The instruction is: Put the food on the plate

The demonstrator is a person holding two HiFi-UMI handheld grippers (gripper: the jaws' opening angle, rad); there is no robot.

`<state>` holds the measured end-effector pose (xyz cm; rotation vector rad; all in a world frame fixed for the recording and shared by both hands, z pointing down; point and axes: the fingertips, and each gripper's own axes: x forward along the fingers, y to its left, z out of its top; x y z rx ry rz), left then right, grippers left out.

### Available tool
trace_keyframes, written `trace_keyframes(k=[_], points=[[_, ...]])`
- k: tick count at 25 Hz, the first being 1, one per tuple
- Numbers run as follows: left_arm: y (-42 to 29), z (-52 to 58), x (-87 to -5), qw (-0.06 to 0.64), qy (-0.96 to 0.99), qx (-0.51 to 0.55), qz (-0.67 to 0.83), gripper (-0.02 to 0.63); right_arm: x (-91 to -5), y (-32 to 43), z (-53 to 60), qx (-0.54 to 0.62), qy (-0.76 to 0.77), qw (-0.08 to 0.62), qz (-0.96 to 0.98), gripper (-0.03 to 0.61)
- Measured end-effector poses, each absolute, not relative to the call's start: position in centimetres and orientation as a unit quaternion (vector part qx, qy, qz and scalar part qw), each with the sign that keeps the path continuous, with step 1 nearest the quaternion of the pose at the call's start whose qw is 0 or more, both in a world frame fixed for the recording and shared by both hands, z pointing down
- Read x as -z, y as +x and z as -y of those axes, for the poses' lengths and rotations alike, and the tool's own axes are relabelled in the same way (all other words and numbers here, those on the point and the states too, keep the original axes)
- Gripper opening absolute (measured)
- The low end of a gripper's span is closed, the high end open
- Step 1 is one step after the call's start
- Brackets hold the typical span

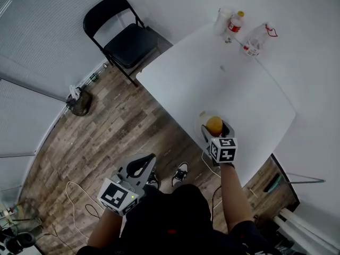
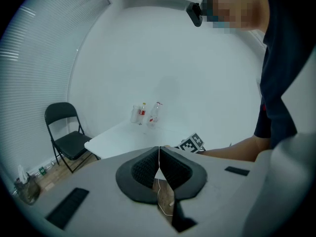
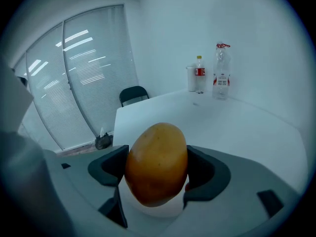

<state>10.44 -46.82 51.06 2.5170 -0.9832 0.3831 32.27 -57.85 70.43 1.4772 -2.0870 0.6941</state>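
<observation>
An orange-yellow mango sits between the jaws of my right gripper, which is shut on it. It hangs right over a small white plate near the front edge of the white table. In the right gripper view the mango fills the gap between the black pads, with the plate's white showing just beneath it. My left gripper is held low over the wooden floor, off the table, its pads pressed together on nothing.
Two bottles and a cup stand at the table's far end, also seen as bottles in the right gripper view. A black folding chair stands on the floor to the left. A dark pot sits by the wall; cables lie on the floor.
</observation>
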Motion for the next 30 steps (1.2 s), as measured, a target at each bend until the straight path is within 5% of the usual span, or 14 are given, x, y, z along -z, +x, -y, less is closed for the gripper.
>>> trace_keyframes(k=[19,30], points=[[7.3,46.3,-51.7,0.22,0.888,-0.134,0.38,0.025,-73.2,31.8,58.9,-0.267,0.545,0.302,0.736,0.371],[7.4,44.6,-49.9,0.197,0.91,-0.127,0.342,0.025,-62.5,34.1,56.1,-0.214,0.602,0.226,0.735,0.373]])
